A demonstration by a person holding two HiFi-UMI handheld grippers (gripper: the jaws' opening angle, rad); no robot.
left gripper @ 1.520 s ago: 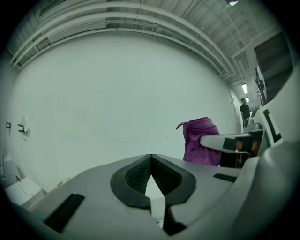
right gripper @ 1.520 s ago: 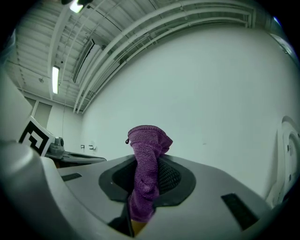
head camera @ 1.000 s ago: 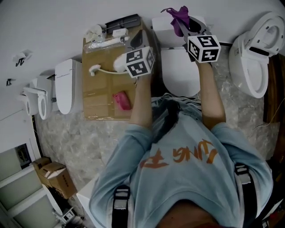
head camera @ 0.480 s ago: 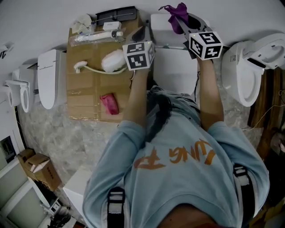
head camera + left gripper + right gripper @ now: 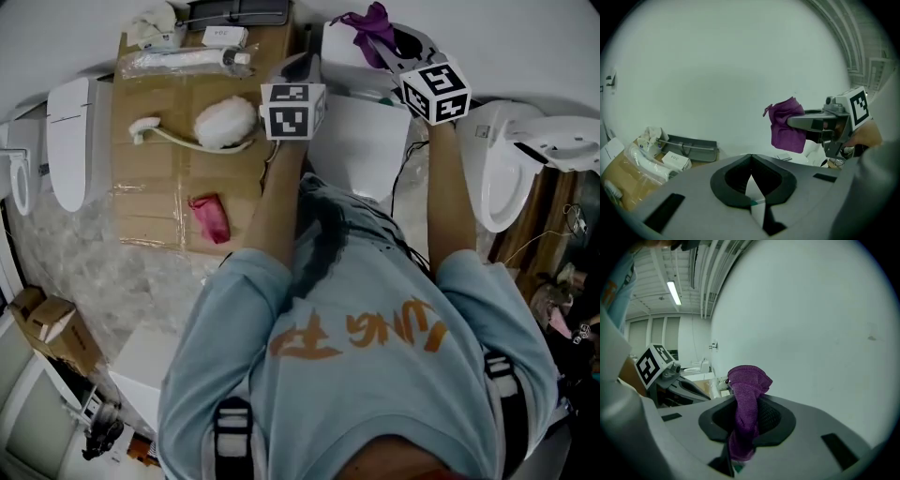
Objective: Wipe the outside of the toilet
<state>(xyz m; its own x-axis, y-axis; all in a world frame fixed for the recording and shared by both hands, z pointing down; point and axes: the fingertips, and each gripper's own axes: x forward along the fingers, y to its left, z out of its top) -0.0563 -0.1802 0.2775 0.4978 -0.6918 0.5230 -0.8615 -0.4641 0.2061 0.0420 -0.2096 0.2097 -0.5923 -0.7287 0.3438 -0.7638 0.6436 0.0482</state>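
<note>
Toilet (image 5: 366, 141) front beneath person's torso (image 5: 366, 347)
</note>
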